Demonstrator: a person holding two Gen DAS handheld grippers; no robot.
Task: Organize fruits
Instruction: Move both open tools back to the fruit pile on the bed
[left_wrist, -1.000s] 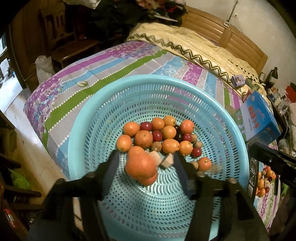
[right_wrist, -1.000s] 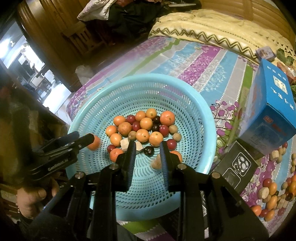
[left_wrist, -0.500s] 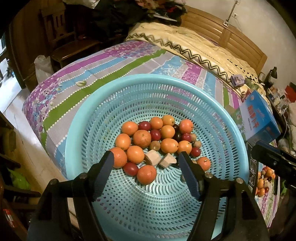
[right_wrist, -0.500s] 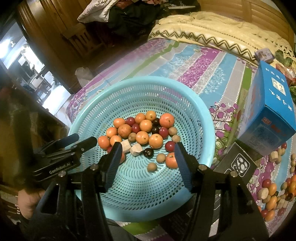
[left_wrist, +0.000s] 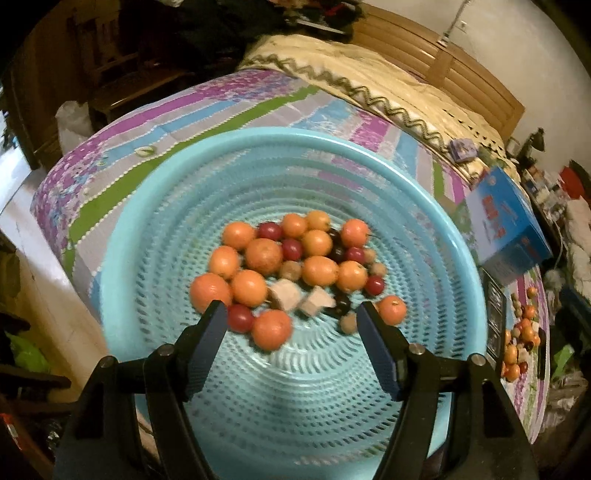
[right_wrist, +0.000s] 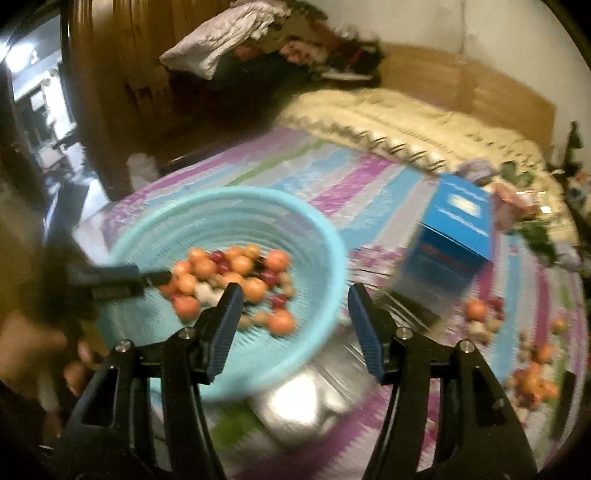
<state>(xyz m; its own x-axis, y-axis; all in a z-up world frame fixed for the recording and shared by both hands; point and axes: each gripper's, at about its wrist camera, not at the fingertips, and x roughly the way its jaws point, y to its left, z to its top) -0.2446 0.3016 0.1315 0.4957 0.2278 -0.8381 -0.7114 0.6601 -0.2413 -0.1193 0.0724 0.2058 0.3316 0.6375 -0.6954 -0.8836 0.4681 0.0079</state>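
A turquoise perforated basket (left_wrist: 258, 136) sits on the striped bed and holds a cluster of oranges, red and dark small fruits and pale cubes (left_wrist: 291, 258). My left gripper (left_wrist: 290, 306) hovers open over the near edge of that cluster, with nothing between its fingers. In the blurred right wrist view the basket (right_wrist: 325, 229) lies to the left. My right gripper (right_wrist: 293, 290) stands open and empty over its right rim. More loose fruit (right_wrist: 532, 380) lies on the bedspread at the right, and shows in the left wrist view too as loose fruit (left_wrist: 521, 343).
A blue carton (right_wrist: 454, 236) stands right of the basket, with a dark box (left_wrist: 495, 321) in front of it. A person's hand (right_wrist: 33, 343) holds the left gripper's fingers (right_wrist: 110, 280) at the basket's left. A cream blanket and wooden headboard are behind.
The left gripper let go of an orange, which now lies in the basket. The right gripper released a small fruit, opened, and swung right away from the basket's middle.
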